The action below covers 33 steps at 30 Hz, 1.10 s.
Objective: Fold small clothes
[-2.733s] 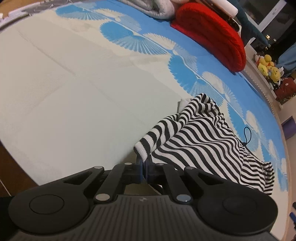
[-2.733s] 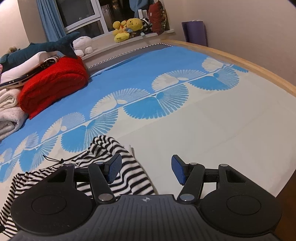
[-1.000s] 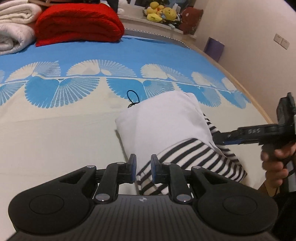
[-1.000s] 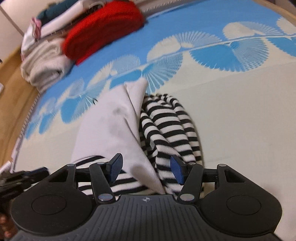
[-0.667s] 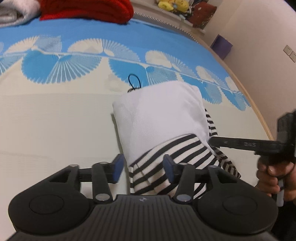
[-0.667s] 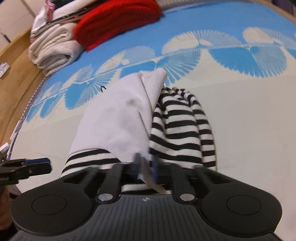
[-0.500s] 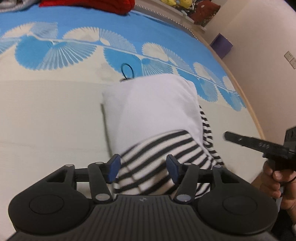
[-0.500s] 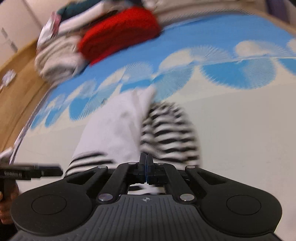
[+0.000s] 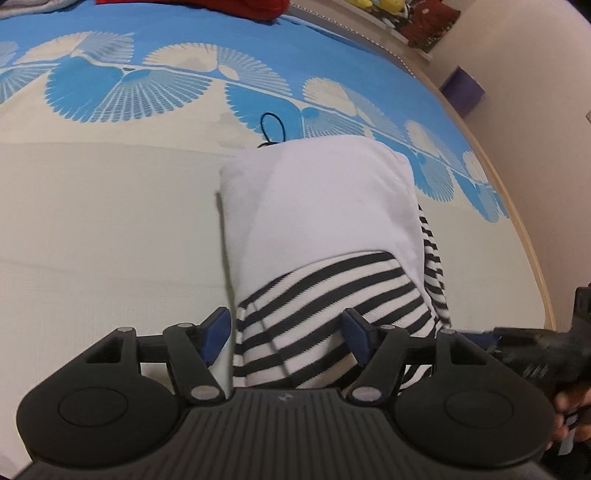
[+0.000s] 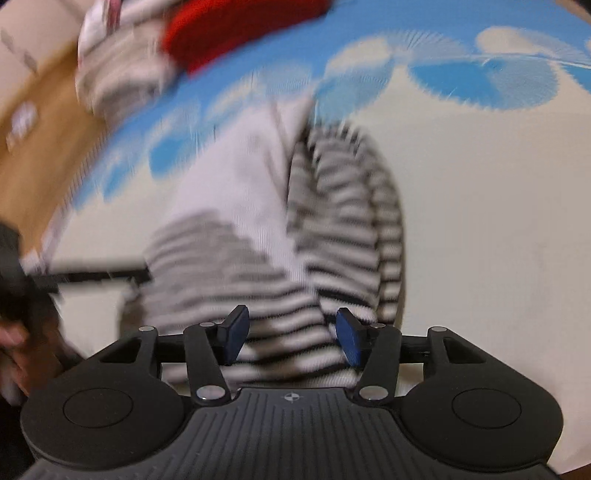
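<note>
Both grippers, left point(image 9: 282, 338) & right point(image 10: 288, 339), just opened wide, holding nothing. Re-pinch striped top point(image 9: 332, 299) at near hem corners, fold evenly w/o dragging.

one striped garment point(image 9: 332, 295), two tongs point(image 9: 288, 334), one hair tie point(image 9: 272, 127)

Bed covered by cream sheet with blue fan-shell print point(image 9: 92, 206). Upon it: folded black-and-white striped garment, white inner side showing point(image 9: 317, 221); black cord loop point(image 9: 272, 127); red knitted item point(image 10: 236, 33).
</note>
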{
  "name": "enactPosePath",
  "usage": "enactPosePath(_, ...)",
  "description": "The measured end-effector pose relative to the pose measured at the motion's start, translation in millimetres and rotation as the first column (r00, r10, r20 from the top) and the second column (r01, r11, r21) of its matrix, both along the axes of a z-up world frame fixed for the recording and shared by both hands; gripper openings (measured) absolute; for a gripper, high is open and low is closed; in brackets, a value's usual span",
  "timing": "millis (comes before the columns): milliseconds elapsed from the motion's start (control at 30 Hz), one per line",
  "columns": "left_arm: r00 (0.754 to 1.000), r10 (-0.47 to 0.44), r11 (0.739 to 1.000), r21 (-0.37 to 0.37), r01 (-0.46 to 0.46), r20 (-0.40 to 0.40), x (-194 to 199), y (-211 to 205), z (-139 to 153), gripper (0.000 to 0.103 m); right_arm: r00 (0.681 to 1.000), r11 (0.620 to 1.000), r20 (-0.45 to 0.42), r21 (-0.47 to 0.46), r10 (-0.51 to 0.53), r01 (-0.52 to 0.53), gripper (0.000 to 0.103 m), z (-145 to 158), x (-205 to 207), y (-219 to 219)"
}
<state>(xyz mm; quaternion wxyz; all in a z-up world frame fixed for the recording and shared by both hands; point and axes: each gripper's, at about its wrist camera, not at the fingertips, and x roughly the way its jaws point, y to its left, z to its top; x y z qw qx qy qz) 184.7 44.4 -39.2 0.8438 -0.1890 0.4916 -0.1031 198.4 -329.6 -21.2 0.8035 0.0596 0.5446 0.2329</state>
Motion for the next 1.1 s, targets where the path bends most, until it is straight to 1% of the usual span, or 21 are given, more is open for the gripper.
enactPosePath(33, 1.000, 0.003, 1.000, -0.002, -0.003, -0.002, -0.3, 1.2, 0.7, 0.071, 0.999, 0.999, 0.006, -0.033, 0.040, -0.040, 0.028, -2.3, -3.5, 6.1)
enactPosePath(100, 1.000, 0.010, 1.000, -0.011, -0.010, -0.006, -0.2, 3.0, 1.0, 0.071, 0.993, 0.992, 0.049, -0.079, 0.107, -0.103, 0.002, 0.8, -13.0, 14.4)
enactPosePath(133, 1.000, 0.013, 1.000, -0.015, -0.013, -0.007, -0.1, 2.7, 1.1, 0.071, 0.992, 0.992, 0.064, -0.069, 0.108, -0.103, 0.002, 4.8, -14.7, 12.0)
enactPosePath(200, 1.000, 0.016, 1.000, -0.023, -0.017, -0.011, 0.4, 2.2, 0.4, 0.071, 0.992, 0.998, 0.110, -0.001, 0.059, -0.059, 0.002, 19.7, -18.7, -2.7)
enactPosePath(267, 1.000, 0.009, 0.999, -0.035, -0.009, -0.009, 0.1, 0.6, -0.1, 0.073, 0.987, 0.994, 0.158, 0.113, -0.022, 0.004, 0.001, 40.8, -24.1, -27.8)
enactPosePath(333, 1.000, -0.007, 0.999, -0.048, 0.007, 0.000, -0.9, -3.9, 0.8, 0.079, 0.977, 0.974, 0.196, 0.221, -0.088, 0.043, 0.001, 59.9, -35.3, -55.1)
enactPosePath(367, 1.000, -0.014, 0.999, -0.050, 0.015, 0.005, -1.5, -6.5, 1.7, 0.080, 0.972, 0.968, 0.209, 0.243, -0.107, 0.054, 0.001, 65.9, -42.2, -66.1)
enactPosePath(400, 1.000, -0.024, 0.998, -0.050, 0.024, 0.010, -2.1, -10.0, 2.3, 0.080, 0.968, 0.970, 0.219, 0.233, -0.120, 0.067, 0.001, 68.2, -49.0, -74.5)
enactPosePath(467, 0.999, -0.040, 0.998, -0.046, 0.041, 0.013, -2.6, -17.7, 2.1, 0.080, 0.972, 0.979, 0.204, 0.186, -0.115, 0.077, 0.001, 65.1, -59.6, -88.1)
enactPosePath(533, 0.998, -0.060, 0.997, -0.045, 0.060, 0.007, -3.3, -24.5, 0.1, 0.081, 0.981, 0.990, 0.175, 0.130, -0.080, 0.058, 0.001, 58.1, -69.4, -93.2)
enactPosePath(600, 0.996, -0.091, 0.995, -0.034, 0.090, -0.009, -3.1, -31.8, -3.6, 0.084, 0.989, 1.000, 0.143, -0.009, 0.024, -0.023, 0.001, 45.5, -79.3, -84.1)
enactPosePath(633, 0.994, -0.109, 0.994, -0.024, 0.108, -0.022, -3.3, -35.3, -6.6, 0.085, 0.992, 0.997, 0.110, -0.058, 0.060, -0.054, 0.001, 38.2, -81.3, -75.7)
enactPosePath(700, 0.989, -0.135, 0.990, 0.029, 0.137, -0.056, -3.4, -42.4, -15.2, 0.093, 0.992, 0.984, 0.047, -0.141, 0.114, -0.106, 0.001, 20.9, -82.6, -62.9)
enactPosePath(733, 0.988, -0.137, 0.988, 0.066, 0.141, -0.069, -3.7, -44.3, -19.7, 0.093, 0.991, 0.976, 0.021, -0.176, 0.130, -0.124, 0.001, 12.7, -81.2, -58.0)
enactPosePath(767, 0.987, -0.136, 0.986, 0.083, 0.143, -0.081, -2.9, -44.3, -23.2, 0.094, 0.990, 0.969, -0.004, -0.203, 0.140, -0.138, 0.001, 5.4, -78.6, -52.7)
enactPosePath(867, 0.989, -0.113, 0.990, 0.078, 0.120, -0.096, -1.6, -40.0, -23.8, 0.093, 0.981, 0.935, -0.026, -0.297, 0.193, -0.192, 0.001, -7.3, -72.0, -28.9)
enactPosePath(933, 0.991, -0.119, 0.989, 0.082, 0.124, -0.059, -3.9, -40.4, -11.8, 0.087, 0.975, 0.918, -0.037, -0.330, 0.219, -0.219, 0.001, -11.8, -69.9, -13.6)
enactPosePath(967, 0.991, -0.132, 0.989, 0.068, 0.133, -0.017, -8.2, -41.6, -3.7, 0.085, 0.972, 0.907, -0.036, -0.353, 0.233, -0.230, 0.001, -12.9, -69.6, -6.6)
enactPosePath(1033, 0.982, -0.179, 0.984, 0.024, 0.178, 0.063, -13.1, -43.7, 6.0, 0.085, 0.969, 0.896, -0.044, -0.372, 0.243, -0.241, 0.001, -15.9, -65.4, 0.4)
enactPosePath(1067, 0.974, -0.216, 0.976, 0.044, 0.213, 0.062, -12.3, -48.4, 2.8, 0.085, 0.969, 0.892, -0.047, -0.382, 0.244, -0.243, 0.001, -17.1, -64.9, 2.3)
enactPosePath(1100, 0.970, -0.243, 0.965, 0.105, 0.240, 0.017, -10.3, -54.6, -6.6, 0.087, 0.969, 0.889, -0.050, -0.389, 0.241, -0.241, 0.001, -18.7, -62.4, 3.0)
